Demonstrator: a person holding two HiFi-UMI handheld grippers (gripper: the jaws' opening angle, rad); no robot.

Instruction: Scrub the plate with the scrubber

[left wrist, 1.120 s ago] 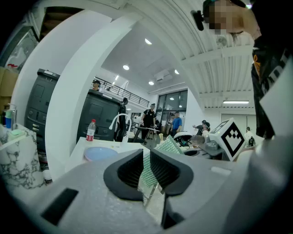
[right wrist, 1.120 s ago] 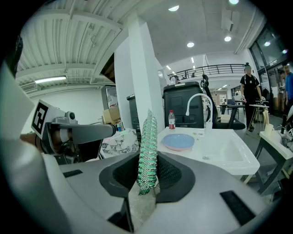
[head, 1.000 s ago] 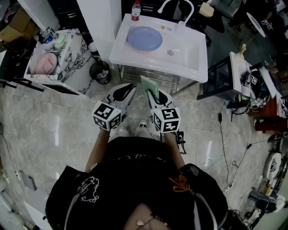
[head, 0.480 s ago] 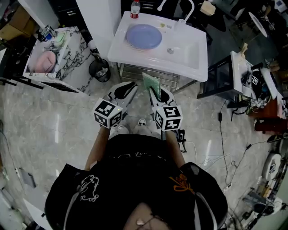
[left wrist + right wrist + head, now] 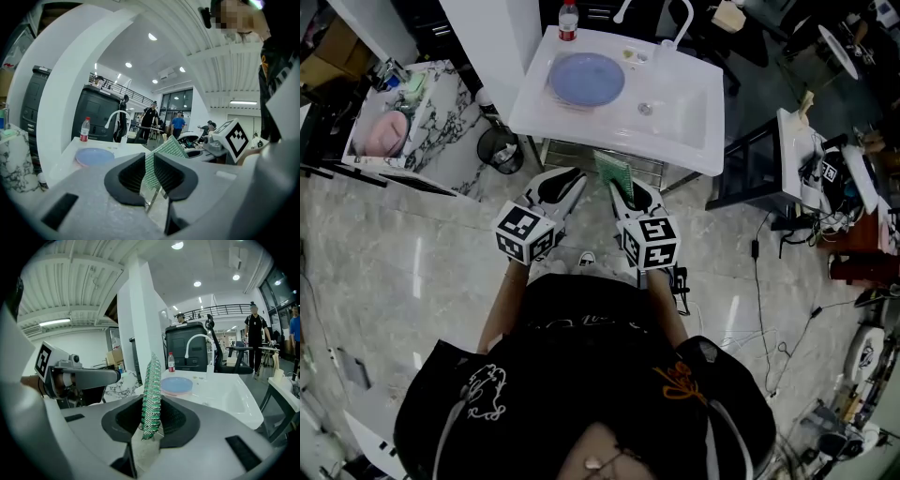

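Observation:
A round blue plate (image 5: 586, 78) lies on the left ledge of the white sink (image 5: 675, 141); it also shows in the left gripper view (image 5: 95, 156) and the right gripper view (image 5: 176, 385). My right gripper (image 5: 619, 187) is shut on a green mesh scrubber (image 5: 612, 172), which stands on edge between the jaws (image 5: 151, 397). My left gripper (image 5: 567, 178) is beside it, shut with nothing in it (image 5: 149, 171). Both are held in the air in front of the sink, short of its front edge and apart from the plate.
A water bottle (image 5: 568, 21) and a white faucet (image 5: 675, 19) stand at the sink's back. A black bin (image 5: 500, 148) and a marble counter (image 5: 441, 103) with a pink bowl (image 5: 380, 131) are to the left. A dark stand (image 5: 750, 169) and floor cables (image 5: 769, 309) are to the right.
The sink and plate have shifted slightly left in the head view. Both grippers keep the same pose, the scrubber still in the right one.

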